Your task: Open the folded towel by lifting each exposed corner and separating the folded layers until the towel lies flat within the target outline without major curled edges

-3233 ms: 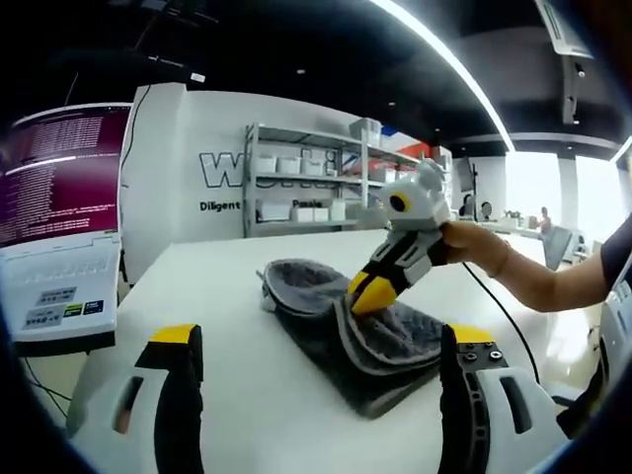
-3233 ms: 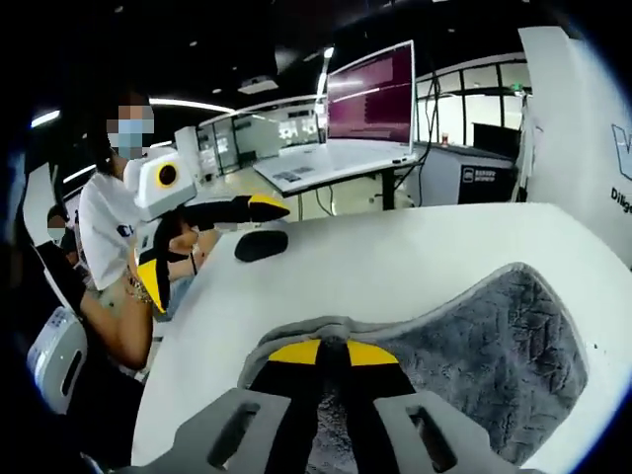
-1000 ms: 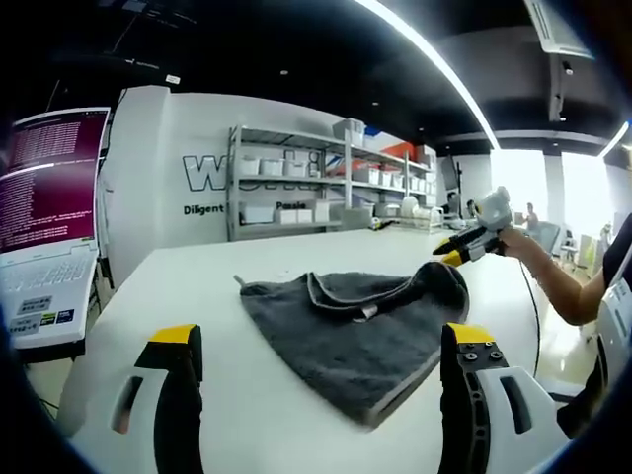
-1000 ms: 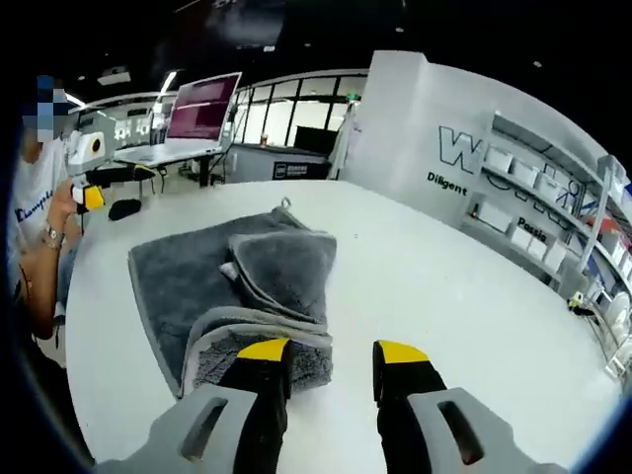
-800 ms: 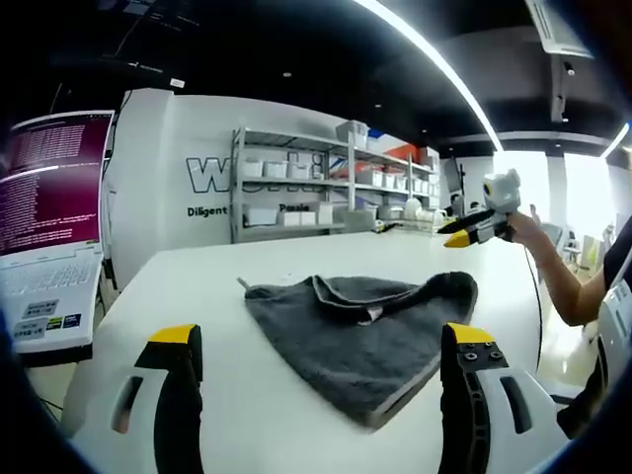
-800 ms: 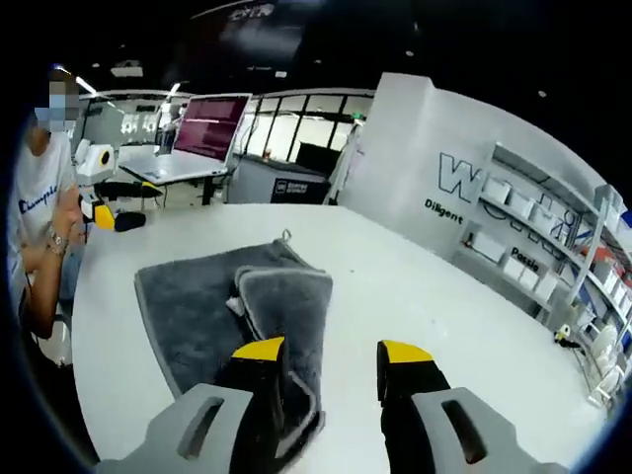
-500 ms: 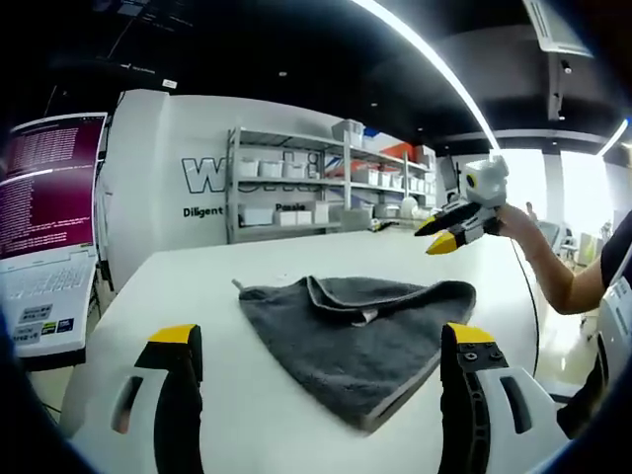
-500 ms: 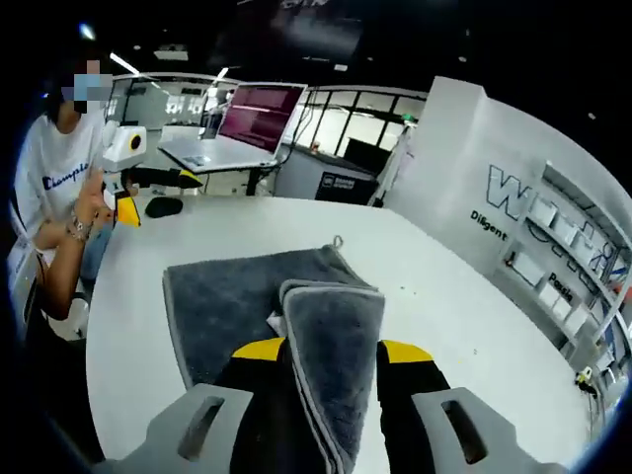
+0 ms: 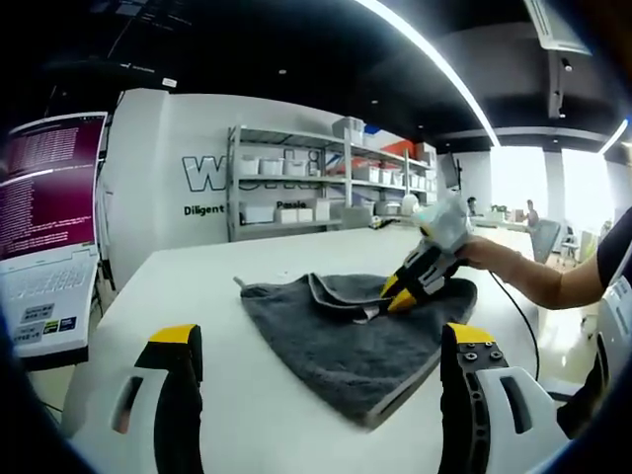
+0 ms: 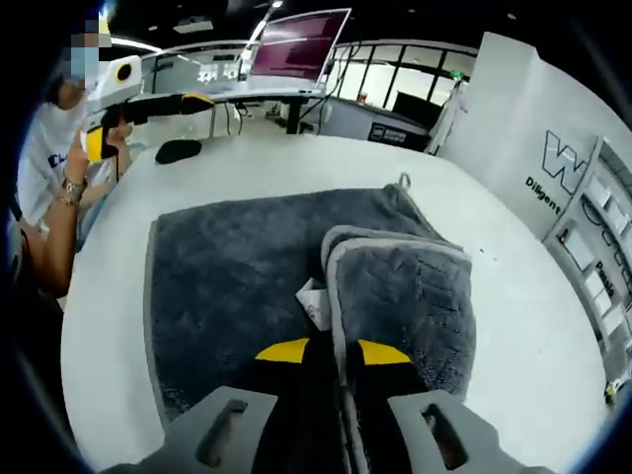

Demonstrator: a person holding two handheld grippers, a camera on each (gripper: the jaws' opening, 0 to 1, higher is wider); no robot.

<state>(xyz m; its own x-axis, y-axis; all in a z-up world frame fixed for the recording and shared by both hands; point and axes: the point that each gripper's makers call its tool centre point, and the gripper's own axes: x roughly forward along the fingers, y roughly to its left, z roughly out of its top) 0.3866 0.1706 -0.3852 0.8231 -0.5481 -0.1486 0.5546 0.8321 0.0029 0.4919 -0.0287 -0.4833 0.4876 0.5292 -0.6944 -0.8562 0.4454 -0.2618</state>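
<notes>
left gripper point(image 9: 316, 370) is hanging low at the near edge of the white table point(image 9: 197, 286), yellow-tipped jaws spread wide and released, nothing between them, well short of the towel. it is also showing in the right gripper view point(image 10: 143, 114) at the far left, held in the person's hand point(image 10: 111, 123).

just beyond it, the grey towel point(image 9: 351, 331) is lying on the table, mostly spread out, with one folded flap doubled over on its far right part. a small white tag point(image 10: 314, 301) is sticking out at the flap's edge.

right gripper point(image 10: 331, 360) is sitting down on that flap, jaws nearly together, clenched on the flap's pale-trimmed edge, which is running up between the yellow tips. in the left gripper view the right gripper point(image 9: 405, 291) is angling down onto the towel's far right side, held by a hand point(image 9: 489, 259).

a dark mouse point(image 10: 178, 150) is resting on the table near the person. a laptop point(image 9: 44, 286) with a purple screen is standing at the far left, shelving point(image 9: 296, 183) against the far wall.
</notes>
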